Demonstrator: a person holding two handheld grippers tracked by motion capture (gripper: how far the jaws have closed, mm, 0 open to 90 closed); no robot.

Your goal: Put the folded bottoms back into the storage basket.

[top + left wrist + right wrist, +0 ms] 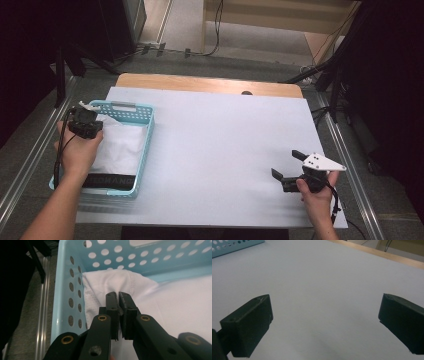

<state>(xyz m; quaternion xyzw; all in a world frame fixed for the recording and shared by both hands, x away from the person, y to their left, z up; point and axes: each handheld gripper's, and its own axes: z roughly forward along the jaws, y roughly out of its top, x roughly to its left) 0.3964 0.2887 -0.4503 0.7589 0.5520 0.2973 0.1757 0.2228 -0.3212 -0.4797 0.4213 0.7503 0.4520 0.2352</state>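
The left gripper (118, 295) pinches a white cloth (160, 302) inside a blue basket (65, 285). The right gripper (288, 164) hovers over the table (220, 140), jaws wide apart.

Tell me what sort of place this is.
Probably a lab or studio rigged for recording handling tasks: a table under a plain white sheet, black stands and loose cables on the grey floor, and a light blue perforated plastic basket holding white cloth.
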